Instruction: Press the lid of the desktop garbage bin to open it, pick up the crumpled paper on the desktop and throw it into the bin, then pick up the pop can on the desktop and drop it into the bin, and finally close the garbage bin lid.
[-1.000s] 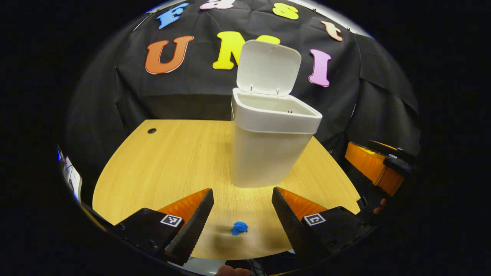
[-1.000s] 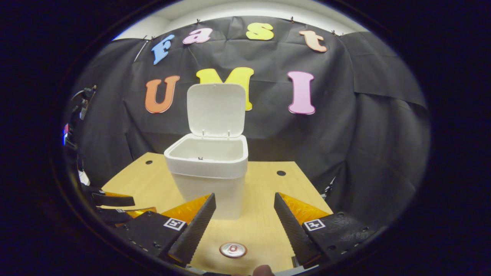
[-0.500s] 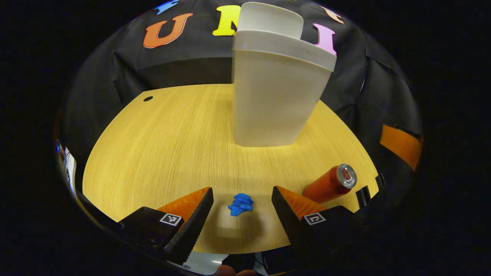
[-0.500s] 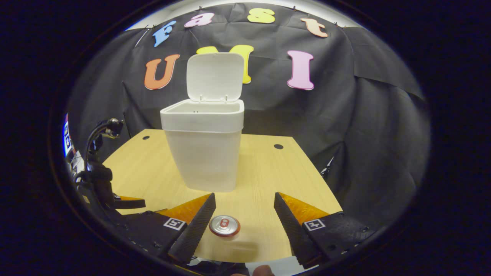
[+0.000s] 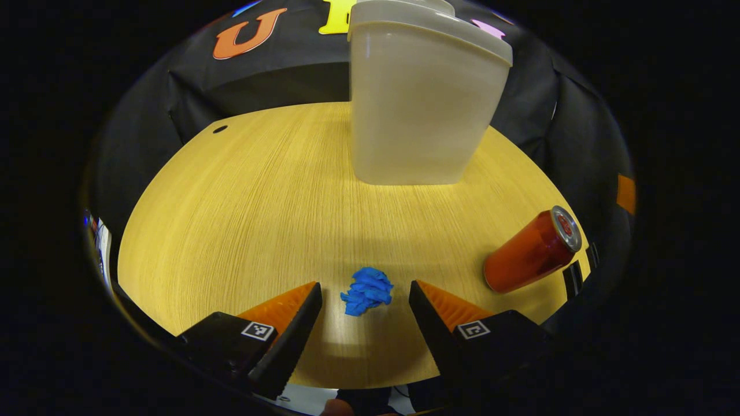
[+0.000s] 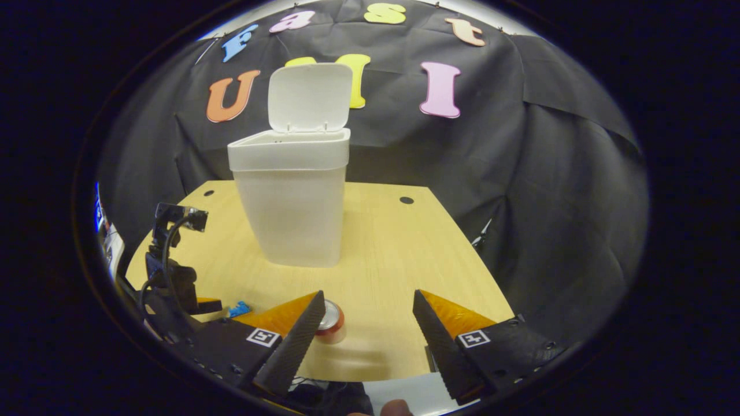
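Step in hand: grasping the crumpled paper; bin lid already open.

Crumpled paper [image 5: 367, 291] lies low-centre in the left gripper view, on the desk [image 5: 243, 219] between the spread, empty fingers of the left gripper [image 5: 365, 315]. Judgement: lower squarely until both fingers flank the wad, then close; it is light and may skid. Pop can [image 5: 533, 251] stands mid-right, bin [image 5: 422, 98] top-centre. Right gripper [image 6: 369, 326] hangs agape, empty, near the can.

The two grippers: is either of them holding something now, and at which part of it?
Nothing is held. The left gripper is open around the crumpled paper, not touching it; the right gripper is open near the pop can.
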The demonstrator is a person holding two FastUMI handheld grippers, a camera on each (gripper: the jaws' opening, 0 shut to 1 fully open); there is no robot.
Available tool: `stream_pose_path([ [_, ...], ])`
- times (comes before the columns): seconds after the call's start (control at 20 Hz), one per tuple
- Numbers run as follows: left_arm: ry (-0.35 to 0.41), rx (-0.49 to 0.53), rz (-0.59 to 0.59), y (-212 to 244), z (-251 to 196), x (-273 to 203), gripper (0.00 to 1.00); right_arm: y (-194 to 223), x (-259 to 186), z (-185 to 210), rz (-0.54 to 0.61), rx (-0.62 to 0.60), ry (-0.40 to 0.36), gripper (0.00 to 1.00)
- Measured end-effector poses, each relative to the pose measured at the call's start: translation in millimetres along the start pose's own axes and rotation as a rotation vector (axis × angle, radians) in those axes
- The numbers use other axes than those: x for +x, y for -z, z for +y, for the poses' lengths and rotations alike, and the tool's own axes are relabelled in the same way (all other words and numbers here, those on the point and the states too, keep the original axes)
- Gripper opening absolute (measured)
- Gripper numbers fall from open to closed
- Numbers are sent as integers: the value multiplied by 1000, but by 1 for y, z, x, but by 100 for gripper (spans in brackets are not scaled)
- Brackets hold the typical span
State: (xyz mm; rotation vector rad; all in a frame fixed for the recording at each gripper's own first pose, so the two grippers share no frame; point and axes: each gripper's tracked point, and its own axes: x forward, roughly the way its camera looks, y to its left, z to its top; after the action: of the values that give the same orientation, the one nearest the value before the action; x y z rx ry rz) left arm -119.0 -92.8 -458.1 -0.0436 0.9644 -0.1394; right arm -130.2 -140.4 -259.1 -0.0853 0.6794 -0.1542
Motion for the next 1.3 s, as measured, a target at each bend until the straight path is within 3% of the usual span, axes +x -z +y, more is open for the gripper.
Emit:
stream_pose_path([
  [0.15, -7, -1, 7, 2, 7, 5, 94, 0, -2, 0, 1, -10, 0, 95],
  [0.25, -1, -5, 5, 1, 6, 6, 80, 3, -1, 2, 12, 3, -5, 98],
  [0.55, 6, 23, 5, -2, 6, 16, 52, 16, -9, 29, 42, -2, -66, 95],
  [0.6, 10, 30, 4, -3, 7, 16, 55, 19, -10, 31, 46, -4, -73, 95],
  [0.75, 20, 37, -5, -8, 3, 15, 41, 23, -12, 31, 54, 4, -77, 94],
  [0.95, 27, 40, -73, -29, -4, -3, 35, 30, -13, 28, 64, 18, -73, 95],
  [1.3, 36, 24, -200, -85, -11, -45, 34, 60, -4, 29, 135, 33, -79, 96],
])
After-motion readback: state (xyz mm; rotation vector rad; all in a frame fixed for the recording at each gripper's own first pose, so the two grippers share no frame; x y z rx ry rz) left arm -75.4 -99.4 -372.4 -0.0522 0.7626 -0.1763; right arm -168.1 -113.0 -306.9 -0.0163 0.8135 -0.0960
